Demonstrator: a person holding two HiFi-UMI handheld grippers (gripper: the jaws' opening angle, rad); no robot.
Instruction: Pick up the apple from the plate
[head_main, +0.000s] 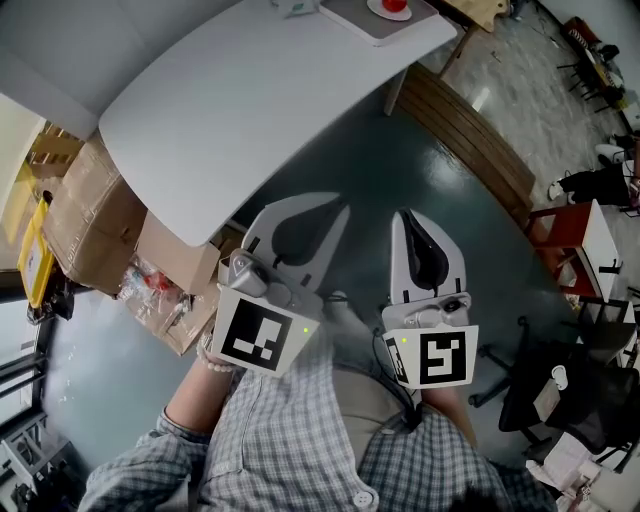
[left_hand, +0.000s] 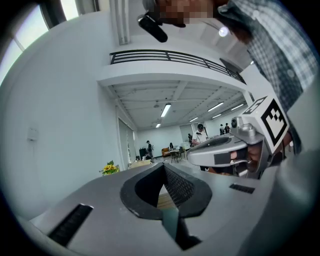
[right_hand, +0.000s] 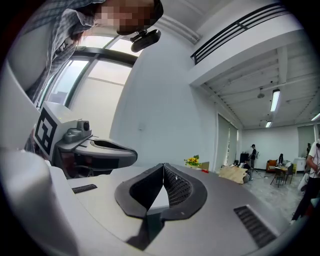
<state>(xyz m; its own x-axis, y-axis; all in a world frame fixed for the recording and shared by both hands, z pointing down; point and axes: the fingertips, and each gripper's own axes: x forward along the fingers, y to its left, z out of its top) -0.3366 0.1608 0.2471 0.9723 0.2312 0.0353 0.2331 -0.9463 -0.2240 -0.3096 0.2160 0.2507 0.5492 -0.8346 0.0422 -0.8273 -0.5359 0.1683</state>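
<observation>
The apple (head_main: 396, 5) is a small red shape on a white plate (head_main: 376, 9), on a grey tray at the far top edge of the white table (head_main: 250, 100). Both grippers are held close to the person's chest, well short of the table and pointing outward over the floor. My left gripper (head_main: 342, 208) is shut with nothing between its jaws; its tips meet in the left gripper view (left_hand: 163, 165). My right gripper (head_main: 402, 214) is also shut and empty, and its tips touch in the right gripper view (right_hand: 163, 165). Neither gripper view shows the apple.
Cardboard boxes (head_main: 100, 215) are stacked under the table's left side. A wooden bench (head_main: 470, 130) runs along the right of the table. A black office chair (head_main: 560, 395) stands at lower right. Sunflowers (right_hand: 193, 161) and distant people (left_hand: 200, 132) show across the hall.
</observation>
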